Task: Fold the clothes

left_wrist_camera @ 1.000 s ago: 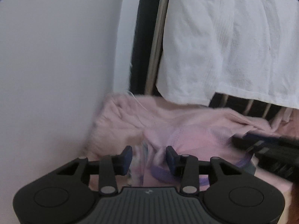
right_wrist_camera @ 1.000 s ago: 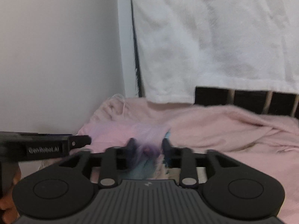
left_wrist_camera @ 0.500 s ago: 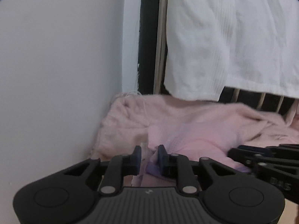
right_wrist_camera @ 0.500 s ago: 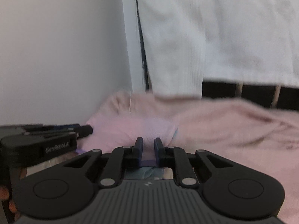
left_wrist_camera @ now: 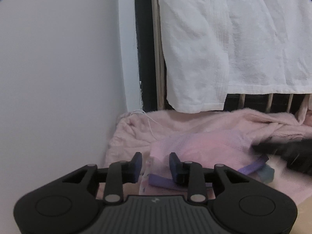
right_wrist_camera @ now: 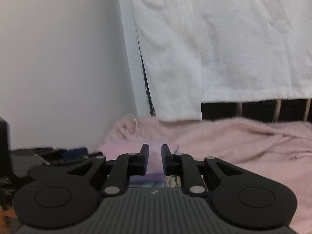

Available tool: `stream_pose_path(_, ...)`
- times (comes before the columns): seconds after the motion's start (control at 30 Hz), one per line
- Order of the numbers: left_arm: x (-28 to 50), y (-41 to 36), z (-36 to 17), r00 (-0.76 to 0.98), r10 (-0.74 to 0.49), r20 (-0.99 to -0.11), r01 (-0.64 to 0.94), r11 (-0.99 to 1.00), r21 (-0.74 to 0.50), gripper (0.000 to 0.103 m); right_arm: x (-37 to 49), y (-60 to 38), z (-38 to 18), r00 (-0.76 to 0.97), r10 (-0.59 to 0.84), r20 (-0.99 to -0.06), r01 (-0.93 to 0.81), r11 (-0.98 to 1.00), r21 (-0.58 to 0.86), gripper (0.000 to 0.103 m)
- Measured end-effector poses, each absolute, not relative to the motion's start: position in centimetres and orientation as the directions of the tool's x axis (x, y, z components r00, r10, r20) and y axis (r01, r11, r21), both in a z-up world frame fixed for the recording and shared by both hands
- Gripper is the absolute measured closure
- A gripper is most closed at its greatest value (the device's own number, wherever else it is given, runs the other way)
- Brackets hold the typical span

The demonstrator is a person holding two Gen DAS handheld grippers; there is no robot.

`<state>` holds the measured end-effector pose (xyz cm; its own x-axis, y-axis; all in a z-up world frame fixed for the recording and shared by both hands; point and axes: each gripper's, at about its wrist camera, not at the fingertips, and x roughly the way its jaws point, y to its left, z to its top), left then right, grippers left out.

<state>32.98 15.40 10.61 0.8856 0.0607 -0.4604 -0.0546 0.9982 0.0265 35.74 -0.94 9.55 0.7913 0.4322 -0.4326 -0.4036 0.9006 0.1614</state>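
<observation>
A small pink garment (left_wrist_camera: 204, 144) with purple trim (left_wrist_camera: 161, 181) lies on a fuzzy pink blanket (left_wrist_camera: 195, 122). My left gripper (left_wrist_camera: 155, 163) is open just above the garment's near left edge, with a thin bit of fabric showing between the fingers. In the left wrist view the right gripper (left_wrist_camera: 282, 152) is a dark blur at the garment's right edge. In its own view my right gripper (right_wrist_camera: 155, 159) has its jaws close together on the pink garment (right_wrist_camera: 154, 168), with purple trim (right_wrist_camera: 146, 177) below. The left gripper (right_wrist_camera: 58, 154) shows blurred at the left.
A white wall (left_wrist_camera: 58, 78) stands close on the left. A white towel (left_wrist_camera: 234, 48) hangs over a slatted rail (left_wrist_camera: 271, 101) behind the blanket. A loose white thread (left_wrist_camera: 150, 124) lies on the blanket near the corner.
My left gripper, shut on the garment's edge half a second ago, has opened. The right gripper closed a second ago and stays narrow. The garment now lies flatter on the blanket.
</observation>
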Motion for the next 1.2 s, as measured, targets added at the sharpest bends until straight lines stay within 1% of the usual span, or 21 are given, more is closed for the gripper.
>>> stream_pose_path(0.07, 32.2, 15.1, 11.4, 0.889, 0.048, -0.456, -0.049, 0.999, 0.010, 0.074, 36.0, -0.8, 8.4, 0.777, 0.396, -0.490, -0.364, 0.917, 0.165, 0.093)
stream_pose_path(0.1, 31.8, 15.0, 11.9, 0.890, 0.041, -0.453, -0.045, 0.999, 0.001, 0.074, 35.1, -1.4, 9.2, 0.791, 0.395, -0.467, -0.358, 0.918, 0.172, 0.093)
stream_pose_path(0.17, 31.1, 14.7, 12.7, 0.893, 0.028, -0.449, -0.039, 0.999, -0.016, 0.073, 32.1, -3.2, 12.1, 0.836, 0.412, -0.362, -0.366, 0.911, 0.190, 0.093)
stream_pose_path(0.23, 29.8, 14.3, 13.8, 0.896, 0.012, -0.444, -0.027, 0.999, -0.028, 0.070, 28.3, -5.7, 14.8, 0.867, 0.415, -0.276, -0.366, 0.906, 0.215, 0.092)
stream_pose_path(0.27, 28.3, 13.8, 14.6, 0.899, 0.012, -0.437, -0.024, 0.999, -0.022, 0.065, 26.5, -6.9, 15.6, 0.874, 0.417, -0.250, -0.367, 0.903, 0.223, 0.092)
stream_pose_path(0.3, 26.6, 13.4, 15.2, 0.903, 0.027, -0.428, -0.037, 0.999, -0.016, 0.062, 24.8, -7.9, 15.8, 0.874, 0.414, -0.255, -0.367, 0.905, 0.215, 0.092)
stream_pose_path(0.33, 24.7, 12.9, 15.4, 0.905, 0.040, -0.424, -0.053, 0.998, -0.019, 0.052, 23.2, -8.9, 15.7, 0.872, 0.407, -0.271, -0.364, 0.910, 0.198, 0.091)
stream_pose_path(0.37, 22.7, 12.4, 15.7, 0.906, 0.053, -0.419, -0.069, 0.997, -0.023, 0.046, 21.8, -9.9, 15.4, 0.870, 0.395, -0.296, -0.355, 0.917, 0.181, 0.091)
stream_pose_path(0.43, 18.8, 11.3, 15.8, 0.904, 0.068, -0.423, -0.091, 0.995, -0.034, 0.045, 19.4, -11.8, 14.1, 0.863, 0.355, -0.360, -0.322, 0.935, 0.151, 0.091)
stream_pose_path(0.5, 15.0, 9.8, 14.4, 0.882, 0.040, -0.469, -0.078, 0.995, -0.061, 0.043, 17.1, -14.1, 12.5, 0.853, 0.317, -0.415, -0.287, 0.948, 0.135, 0.091)
stream_pose_path(0.53, 13.2, 8.9, 13.5, 0.872, 0.029, -0.488, -0.070, 0.995, -0.067, 0.040, 15.7, -15.3, 11.4, 0.846, 0.301, -0.440, -0.275, 0.953, 0.125, 0.091)
stream_pose_path(0.63, 8.5, 6.0, 9.8, 0.845, 0.004, -0.534, -0.039, 0.998, -0.054, 0.039, 11.1, -18.5, 7.6, 0.821, 0.242, -0.517, -0.239, 0.968, 0.074, 0.091)
stream_pose_path(0.73, 3.7, 3.1, 6.1, 0.815, -0.020, -0.579, -0.006, 0.999, -0.043, 0.039, 6.9, -21.1, 4.9, 0.794, 0.207, -0.571, -0.211, 0.976, 0.061, 0.087)
stream_pose_path(0.77, 2.5, 2.4, 5.2, 0.808, -0.021, -0.589, -0.002, 0.999, -0.038, 0.039, 5.7, -21.8, 4.1, 0.784, 0.206, -0.586, -0.205, 0.976, 0.068, 0.081)
stream_pose_path(0.83, 1.1, 1.4, 4.2, 0.800, -0.006, -0.600, -0.010, 1.000, -0.022, 0.039, 4.0, -22.5, 2.9, 0.773, 0.182, -0.608, -0.190, 0.980, 0.051, 0.076)
stream_pose_path(0.93, -0.8, 0.0, 2.8, 0.789, 0.016, -0.615, -0.020, 1.000, 0.001, 0.039, 1.9, -23.4, 1.7, 0.770, 0.165, -0.616, -0.176, 0.983, 0.044, 0.076)
stream_pose_path(1.03, -1.5, -0.6, 2.1, 0.784, 0.028, -0.620, -0.028, 1.000, 0.009, 0.039, 0.8, -24.1, 0.9, 0.770, 0.162, -0.617, -0.155, 0.986, 0.065, 0.069)
stream_pose_path(1.07, -1.7, -0.7, 1.9, 0.782, 0.028, -0.623, -0.030, 1.000, 0.008, 0.038, 0.5, -24.1, 0.8, 0.773, 0.162, -0.613, -0.154, 0.986, 0.067, 0.064)
stream_pose_path(1.13, -1.7, -0.8, 1.5, 0.778, 0.036, -0.628, -0.040, 0.999, 0.007, 0.038, 0.1, -24.0, 0.8, 0.775, 0.157, -0.612, -0.154, 0.986, 0.058, 0.060)
stream_pose_path(1.2, -1.5, -1.0, 1.1, 0.785, 0.051, -0.618, -0.051, 0.999, 0.018, 0.035, 0.0, -23.6, 0.7, 0.779, 0.150, -0.608, -0.155, 0.987, 0.045, 0.054)
